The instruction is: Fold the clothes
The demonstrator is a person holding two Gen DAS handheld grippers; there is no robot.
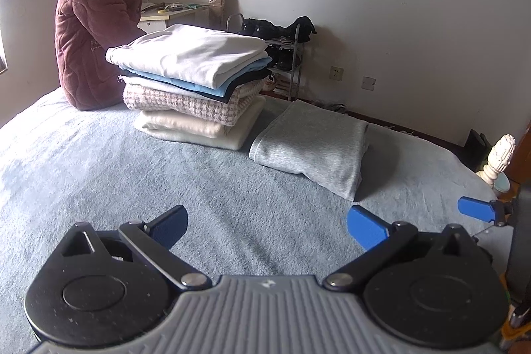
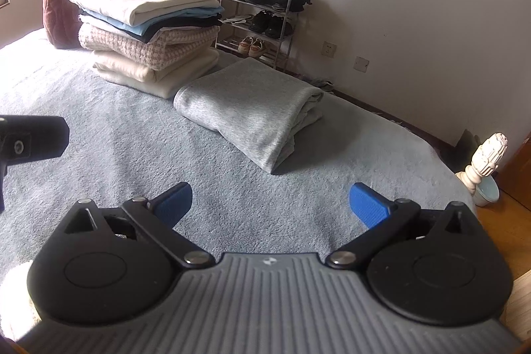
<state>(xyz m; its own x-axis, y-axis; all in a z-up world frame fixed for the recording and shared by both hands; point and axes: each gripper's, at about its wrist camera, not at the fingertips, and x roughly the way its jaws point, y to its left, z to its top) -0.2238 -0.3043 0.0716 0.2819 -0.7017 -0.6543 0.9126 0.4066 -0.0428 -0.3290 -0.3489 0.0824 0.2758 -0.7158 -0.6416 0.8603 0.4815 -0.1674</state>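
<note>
A folded grey garment (image 1: 312, 145) lies on the blue-grey bed cover (image 1: 132, 181), just right of a tall stack of folded clothes (image 1: 195, 82). It also shows in the right wrist view (image 2: 255, 108), with the stack (image 2: 149, 29) behind it to the left. My left gripper (image 1: 268, 226) is open and empty, low over the bed, well short of the garment. My right gripper (image 2: 270, 204) is open and empty too, just in front of the garment's near corner. One blue pad of the right gripper (image 1: 474, 209) shows at the right edge of the left wrist view.
A person in a maroon quilted coat (image 1: 96, 32) sits on the far left of the bed. A shoe rack (image 2: 262, 22) stands by the wall beyond the bed. A white bedpost finial (image 2: 488, 155) marks the right corner, with a wooden floor (image 2: 511, 221) below.
</note>
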